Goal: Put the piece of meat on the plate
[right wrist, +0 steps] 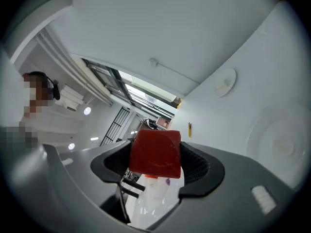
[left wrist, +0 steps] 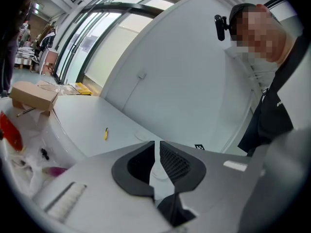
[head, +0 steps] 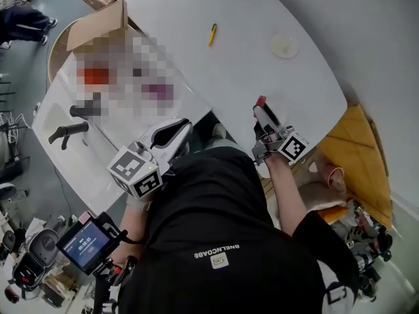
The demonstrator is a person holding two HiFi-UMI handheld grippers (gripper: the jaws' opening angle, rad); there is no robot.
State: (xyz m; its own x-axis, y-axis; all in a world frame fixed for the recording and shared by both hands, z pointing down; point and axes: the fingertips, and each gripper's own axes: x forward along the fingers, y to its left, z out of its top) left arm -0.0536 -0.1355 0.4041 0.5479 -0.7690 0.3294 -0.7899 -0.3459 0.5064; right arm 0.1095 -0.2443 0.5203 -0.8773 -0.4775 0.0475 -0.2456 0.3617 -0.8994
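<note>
A red block of meat (right wrist: 155, 153) is clamped between the pads of my right gripper (right wrist: 156, 165), which is shut on it. From the head view the meat (head: 260, 101) shows as a small red tip at the end of the right gripper (head: 262, 110), above the white table (head: 196, 64) near its front edge. A small round white plate (head: 284, 45) lies farther back on the table; it also shows as the plate (right wrist: 224, 83) in the right gripper view. My left gripper (head: 183, 126) hangs at the table's near edge, its jaws together and empty (left wrist: 157, 147).
A yellow pen (head: 212, 34) lies mid-table. A cardboard box (head: 98, 23) stands at the far left beside a white bin with plastic bags. A second, clear dish (right wrist: 277, 140) lies close on the right. A monitor (head: 85, 244) on a stand is at the lower left.
</note>
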